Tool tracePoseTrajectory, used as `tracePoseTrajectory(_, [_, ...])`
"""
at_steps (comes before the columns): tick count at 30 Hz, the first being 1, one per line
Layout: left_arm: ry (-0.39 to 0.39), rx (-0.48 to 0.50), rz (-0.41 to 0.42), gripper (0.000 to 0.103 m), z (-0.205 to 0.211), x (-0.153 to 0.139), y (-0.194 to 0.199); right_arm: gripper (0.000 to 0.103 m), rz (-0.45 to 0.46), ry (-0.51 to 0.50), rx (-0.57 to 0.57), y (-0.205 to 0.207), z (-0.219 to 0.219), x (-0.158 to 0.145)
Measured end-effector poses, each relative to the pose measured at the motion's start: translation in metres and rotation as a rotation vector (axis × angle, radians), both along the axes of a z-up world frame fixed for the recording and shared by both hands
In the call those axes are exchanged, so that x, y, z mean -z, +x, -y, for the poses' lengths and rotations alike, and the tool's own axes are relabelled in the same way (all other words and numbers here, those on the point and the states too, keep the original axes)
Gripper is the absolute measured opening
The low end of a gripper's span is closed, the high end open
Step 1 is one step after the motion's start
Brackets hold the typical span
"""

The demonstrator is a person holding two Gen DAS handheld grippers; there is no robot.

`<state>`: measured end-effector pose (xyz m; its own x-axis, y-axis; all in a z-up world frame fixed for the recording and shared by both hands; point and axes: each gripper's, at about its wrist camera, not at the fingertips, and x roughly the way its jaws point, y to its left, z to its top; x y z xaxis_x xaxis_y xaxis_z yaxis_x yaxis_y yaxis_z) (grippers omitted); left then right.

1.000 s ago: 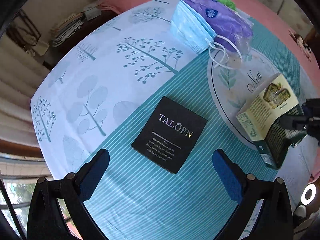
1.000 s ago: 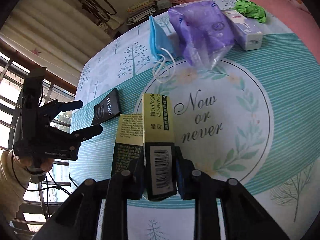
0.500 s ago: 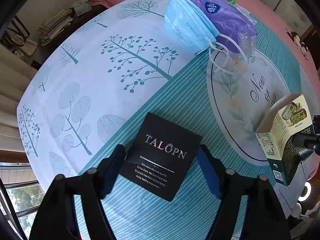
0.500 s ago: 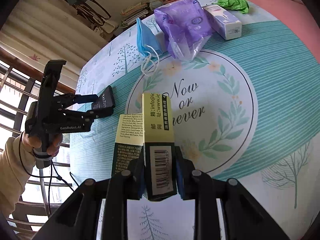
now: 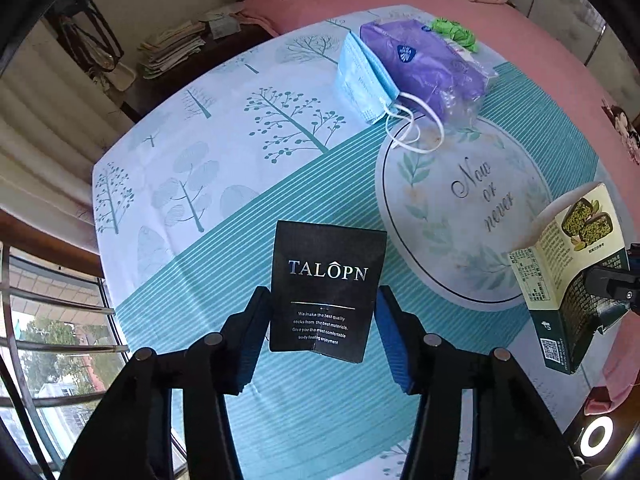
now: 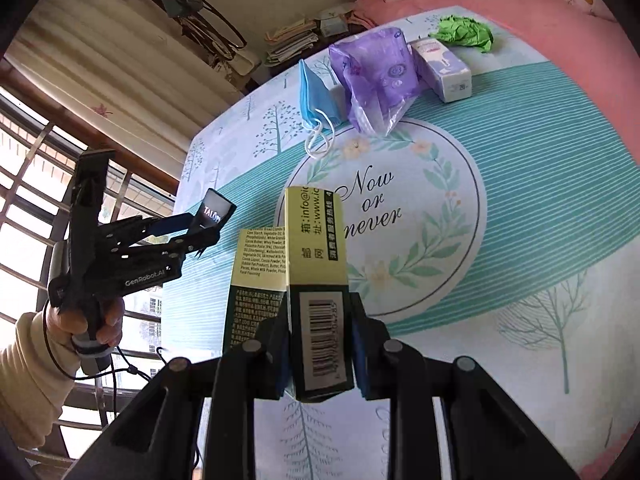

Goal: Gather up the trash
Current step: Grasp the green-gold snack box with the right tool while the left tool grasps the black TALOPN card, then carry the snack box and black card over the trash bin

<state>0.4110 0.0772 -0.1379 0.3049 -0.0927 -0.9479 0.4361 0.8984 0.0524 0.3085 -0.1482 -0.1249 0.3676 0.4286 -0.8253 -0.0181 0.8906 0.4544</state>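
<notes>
My left gripper is shut on a flat black TALOPN card packet and holds it lifted off the table; it also shows in the right wrist view. My right gripper is shut on a green and cream snack box, held above the table; the box shows at the right edge of the left wrist view. On the table lie a blue face mask, a purple plastic packet, a crumpled green paper and a small white box.
The table carries a teal and white tree-print cloth with a round "Now or never" motif. A pink bed lies behind. A barred window is at the left. Stacked papers sit on a far shelf.
My left gripper closed on the black packet and lifted it off the table, tilting it upright. My right gripper rose a little with the snack box still in it.
</notes>
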Motion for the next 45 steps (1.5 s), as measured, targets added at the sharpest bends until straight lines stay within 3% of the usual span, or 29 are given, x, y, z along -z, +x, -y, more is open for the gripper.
tracePoseTrajectory(13, [-0.077, -0.198, 0.204, 0.051, 0.054, -0.114, -0.159, 0.024, 0.115, -0.004, -0.174, -0.085, 0.054, -0.072])
tracePoseTrajectory(17, [-0.124, -0.277, 0.225, 0.051, 0.074, -0.129, -0.21, 0.024, 0.165, -0.008, -0.215, -0.117, 0.08, -0.091])
tracePoseTrajectory(21, [-0.148, -0.334, 0.238, 0.051, 0.097, -0.134, -0.258, 0.024, 0.166, -0.006, -0.248, -0.148, 0.103, -0.091])
tracePoseTrajectory(27, [-0.161, -0.395, 0.185, 0.052, 0.127, -0.122, -0.314, 0.024, 0.1, -0.007, -0.287, -0.187, 0.124, -0.068])
tracePoseTrajectory(35, [-0.128, -0.373, 0.05, 0.052, 0.155, -0.087, -0.357, 0.024, -0.011, 0.014, -0.242, -0.228, 0.143, -0.022])
tracePoseTrajectory(45, [-0.13, -0.319, -0.077, 0.052, 0.167, -0.004, -0.388, 0.024, -0.142, -0.051, -0.195, -0.268, 0.133, 0.067])
